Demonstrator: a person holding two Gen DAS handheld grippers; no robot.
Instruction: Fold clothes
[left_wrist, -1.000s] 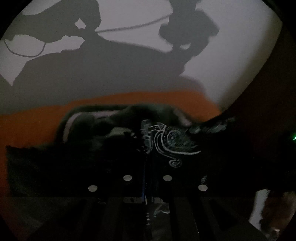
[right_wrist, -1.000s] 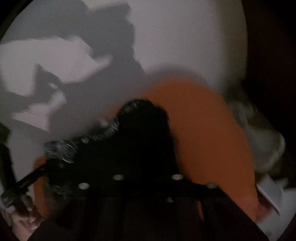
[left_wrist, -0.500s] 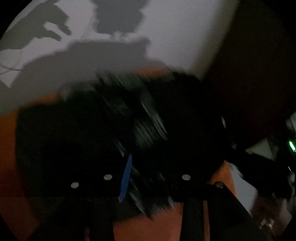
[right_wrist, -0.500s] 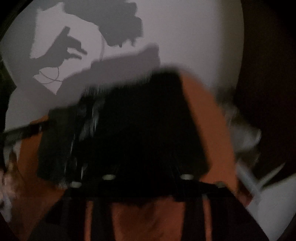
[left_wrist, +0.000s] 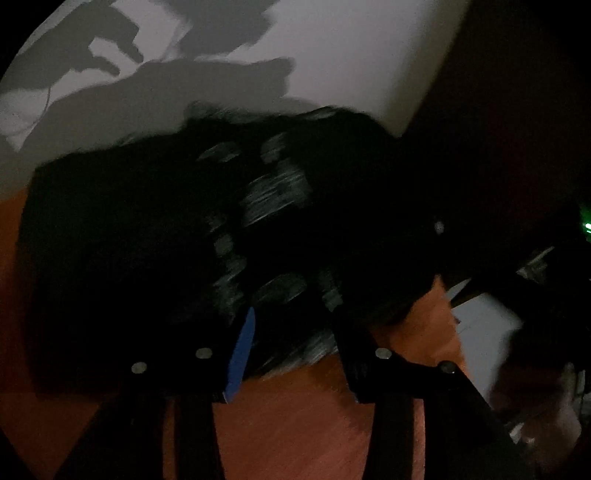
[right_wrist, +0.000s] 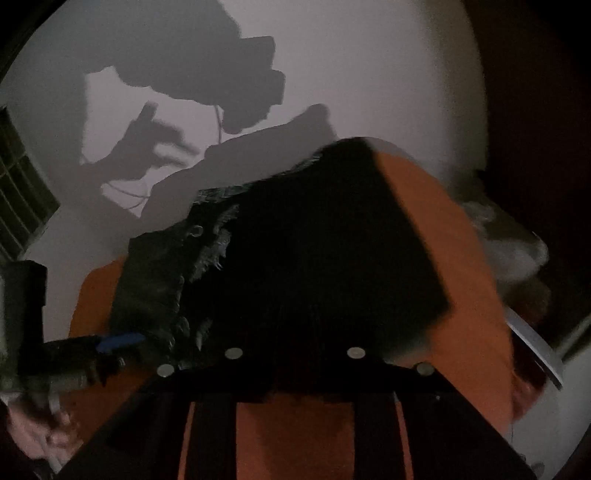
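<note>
A black garment with a white print (left_wrist: 273, 192) lies on an orange surface (left_wrist: 295, 424) against a white wall. In the left wrist view my left gripper (left_wrist: 291, 325) is open, its fingers spread just short of the garment's near edge, with a blue pad (left_wrist: 242, 350) showing on the left finger. In the right wrist view the same garment (right_wrist: 314, 258) lies as a dark slab. My right gripper (right_wrist: 295, 332) is open at its near edge, and orange surface (right_wrist: 295, 435) shows between the fingers. The left gripper (right_wrist: 110, 343) shows at the lower left, held by a hand.
A white wall (right_wrist: 369, 74) with hand and gripper shadows stands behind. A pale bundle (right_wrist: 509, 243) and a white object (right_wrist: 535, 354) lie to the right of the orange surface. A dark window grille (right_wrist: 18, 203) is at the left. The room is dim.
Both grippers have let go of the garment and drawn back towards me. The garment, held up bunched a second ago, now lies flat on the orange surface.
</note>
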